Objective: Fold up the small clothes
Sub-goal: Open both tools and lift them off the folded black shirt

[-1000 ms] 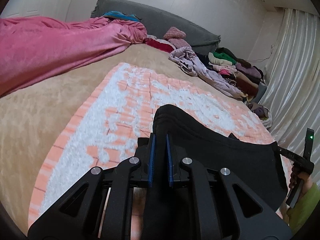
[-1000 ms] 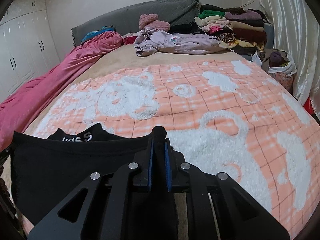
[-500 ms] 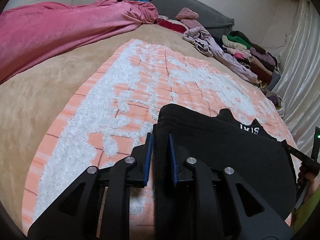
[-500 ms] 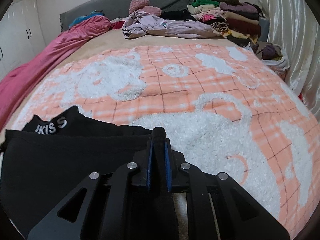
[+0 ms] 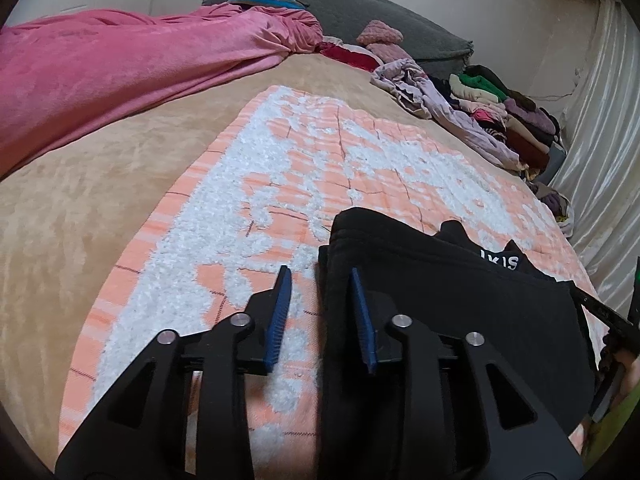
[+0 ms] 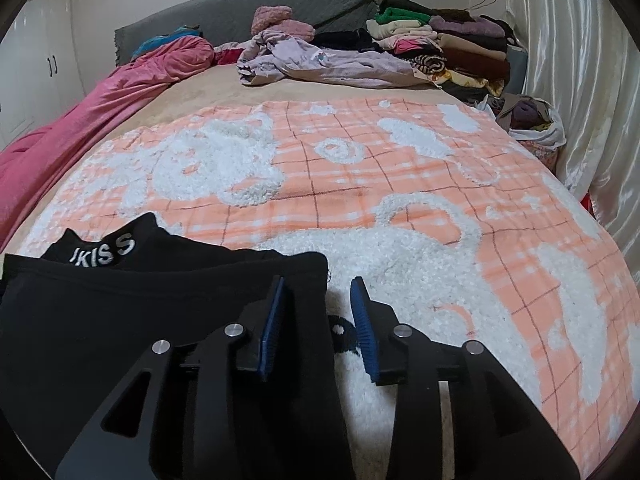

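A black garment point(image 5: 460, 312) with white letters on its waistband point(image 6: 102, 254) lies folded on the orange-and-white blanket point(image 5: 304, 168). My left gripper point(image 5: 319, 270) straddles its left edge. The jaws are opening: the fabric rests by the right blue pad point(image 5: 362, 320), and bare blanket shows beside the left pad. My right gripper point(image 6: 317, 280) straddles the garment's right edge point(image 6: 312, 280). Its jaws are also opening, with the fabric against the left pad point(image 6: 272, 320) and a gap to the right one. Neither gripper presses on the cloth.
A pink quilt point(image 5: 120, 68) lies along the bed's left side, below a grey headboard point(image 6: 248, 12). A crumpled lilac garment point(image 6: 320, 60), stacked folded clothes point(image 6: 452, 40) and a bag of clothes point(image 6: 532, 120) sit at the far right, by a curtain point(image 6: 580, 80).
Both grippers were shut on the garment's side edges and now stand apart from the fabric. The garment sank onto the blanket, and its lettered waistband came into view.
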`<state>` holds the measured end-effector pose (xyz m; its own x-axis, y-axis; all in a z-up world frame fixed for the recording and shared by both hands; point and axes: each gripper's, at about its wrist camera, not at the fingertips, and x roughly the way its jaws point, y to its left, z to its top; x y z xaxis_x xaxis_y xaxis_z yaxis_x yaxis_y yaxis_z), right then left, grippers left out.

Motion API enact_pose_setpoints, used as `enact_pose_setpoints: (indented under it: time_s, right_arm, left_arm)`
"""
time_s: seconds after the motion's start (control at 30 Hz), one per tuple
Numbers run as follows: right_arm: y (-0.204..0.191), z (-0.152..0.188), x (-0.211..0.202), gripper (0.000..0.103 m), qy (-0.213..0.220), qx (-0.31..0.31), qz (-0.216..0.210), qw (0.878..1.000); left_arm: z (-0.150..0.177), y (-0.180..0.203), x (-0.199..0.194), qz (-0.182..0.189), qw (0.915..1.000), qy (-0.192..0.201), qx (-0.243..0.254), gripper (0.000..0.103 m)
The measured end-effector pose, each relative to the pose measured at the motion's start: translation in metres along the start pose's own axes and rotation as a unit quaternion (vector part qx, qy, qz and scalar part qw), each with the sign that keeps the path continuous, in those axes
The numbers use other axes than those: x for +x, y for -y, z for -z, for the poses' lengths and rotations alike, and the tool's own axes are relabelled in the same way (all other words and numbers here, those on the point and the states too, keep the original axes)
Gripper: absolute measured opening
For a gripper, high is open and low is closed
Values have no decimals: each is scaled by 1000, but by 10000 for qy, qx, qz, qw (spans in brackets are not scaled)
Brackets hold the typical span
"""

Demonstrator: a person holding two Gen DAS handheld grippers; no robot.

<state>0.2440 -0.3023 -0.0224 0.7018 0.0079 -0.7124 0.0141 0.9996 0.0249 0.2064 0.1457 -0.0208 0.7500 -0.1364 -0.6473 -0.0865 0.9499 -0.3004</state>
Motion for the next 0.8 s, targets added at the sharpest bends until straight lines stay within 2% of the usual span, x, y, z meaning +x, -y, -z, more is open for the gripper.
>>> enact_pose_setpoints:
  time_s: [0.1, 0.37, 0.5, 0.63, 0.8]
  right_arm:
    - [-1, 3, -9, 43, 80, -16, -20, 10000]
    - [-3, 15, -36, 50, 291, 6, -96, 9995]
    - [-8, 22, -54, 51, 422, -104, -152, 9989]
    - [-21, 37, -73, 52, 485, -369, -346, 9975]
    - [-36, 58, -85, 52, 391, -617, -553, 9958]
  left_arm:
    - [0, -2, -4, -21, 10000, 16, -61, 28]
    - [2, -4, -18, -51, 9998, 134, -144, 38]
    - [4, -2, -32, 26, 9994, 253, -219, 40]
    - [9, 8, -45, 39, 9993, 362, -35, 45]
    - [27, 23, -59, 105, 9989, 409, 220, 46]
